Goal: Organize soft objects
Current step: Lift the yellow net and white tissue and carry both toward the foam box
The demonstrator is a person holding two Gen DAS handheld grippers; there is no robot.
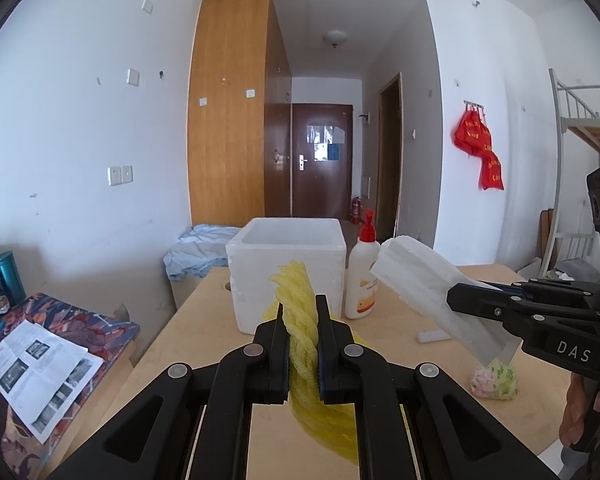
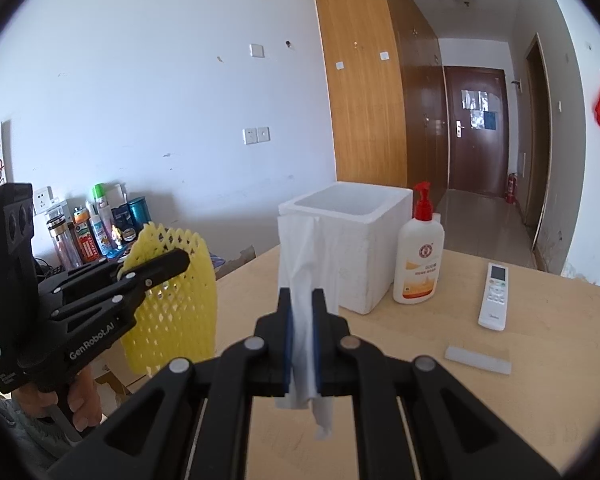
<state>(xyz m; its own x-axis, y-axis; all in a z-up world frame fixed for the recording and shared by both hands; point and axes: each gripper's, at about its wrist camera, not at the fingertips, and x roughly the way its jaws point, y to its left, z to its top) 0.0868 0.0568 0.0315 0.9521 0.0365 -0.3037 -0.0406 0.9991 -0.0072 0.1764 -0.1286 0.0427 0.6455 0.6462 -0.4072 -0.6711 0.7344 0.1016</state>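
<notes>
- Foam box (image 2: 350, 240) sits ahead of both tongs; I judge its narrow mouth could snag wide pieces.
- My left gripper (image 1: 299, 344) clenches the yellow foam net (image 1: 300, 336); it may spring out.
- My right gripper (image 2: 301, 340) clamps the white foam sheet (image 2: 304, 280); its floppy tail might catch the rim.

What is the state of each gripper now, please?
Left gripper: closed on the yellow foam net.
Right gripper: closed on the white foam sheet.
</notes>
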